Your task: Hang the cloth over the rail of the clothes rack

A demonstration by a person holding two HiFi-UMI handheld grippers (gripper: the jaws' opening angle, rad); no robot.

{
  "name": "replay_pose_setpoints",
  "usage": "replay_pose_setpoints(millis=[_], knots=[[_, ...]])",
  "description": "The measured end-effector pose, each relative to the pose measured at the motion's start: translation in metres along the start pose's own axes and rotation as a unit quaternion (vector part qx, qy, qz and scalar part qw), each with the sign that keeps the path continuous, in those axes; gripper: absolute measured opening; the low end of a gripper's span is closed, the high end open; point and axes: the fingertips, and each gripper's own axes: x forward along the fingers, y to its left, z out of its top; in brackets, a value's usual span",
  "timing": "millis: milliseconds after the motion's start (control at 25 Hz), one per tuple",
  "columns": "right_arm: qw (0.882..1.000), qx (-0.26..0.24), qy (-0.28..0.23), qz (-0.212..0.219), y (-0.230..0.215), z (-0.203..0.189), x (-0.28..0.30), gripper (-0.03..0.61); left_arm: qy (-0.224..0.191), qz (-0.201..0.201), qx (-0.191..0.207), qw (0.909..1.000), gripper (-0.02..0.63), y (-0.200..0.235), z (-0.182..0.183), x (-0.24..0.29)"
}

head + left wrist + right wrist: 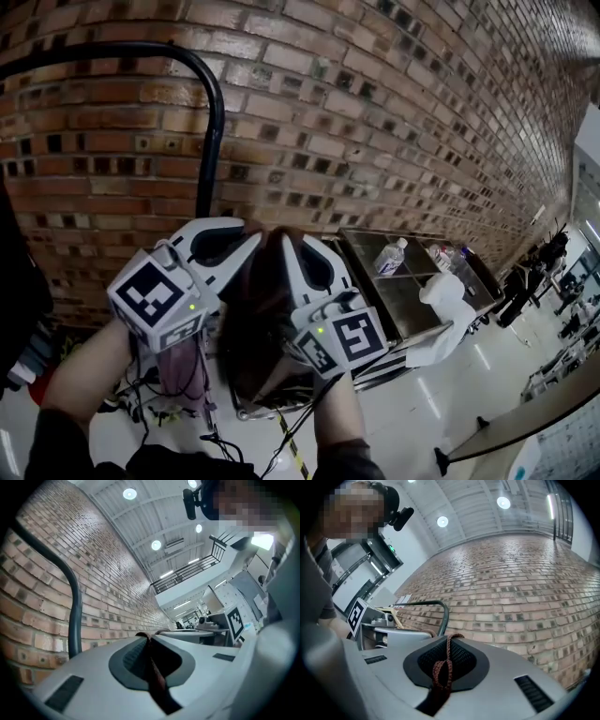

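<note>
Dark red cloth (251, 323) is clamped by left tool (246, 242) and right tool (289, 242), held beneath the upper-left rail (214, 122) for draping.

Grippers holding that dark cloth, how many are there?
2. The left gripper pinches the cloth at its left, the right gripper at its right, close together near the black rail. None seems hidden.

White moulded-plastic left gripper (246, 242) and matching white right gripper (292, 246); dark grey ribbed pads (127, 657) set in oval recesses. Each carries a white cube with black square markers (155, 305), with a small green light (192, 307). Dark sleeves (54, 445).
</note>
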Motion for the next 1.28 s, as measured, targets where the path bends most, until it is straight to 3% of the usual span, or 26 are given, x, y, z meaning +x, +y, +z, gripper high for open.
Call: replay_pose_setpoints(millis=[400,560,920,1120,1280], knots=[[0.998,-0.023,-0.013,-0.054,-0.054,0.051,0.049,0.024,-0.010,-0.030,0.002,0.9995,0.024,0.037,0.058,0.064],[0.997,-0.038,-0.010,-0.072,-0.074,0.070,0.066,0.024,-0.004,-0.029,-0.014,0.9995,0.023,0.057,0.078,0.083],[0.991,-0.057,-0.040,-0.114,-0.114,0.105,0.078,0.024,-0.023,-0.036,0.022,0.9988,0.023,0.073,0.111,0.120],[0.984,-0.086,-0.079,-0.134,-0.124,0.124,0.081,0.023,-0.051,-0.005,0.043,0.9977,0.023,0.090,0.128,0.127],[0.984,-0.086,-0.090,-0.130,-0.119,0.125,0.088,0.023,-0.046,0.014,0.024,0.9986,0.023,0.109,0.125,0.127]])
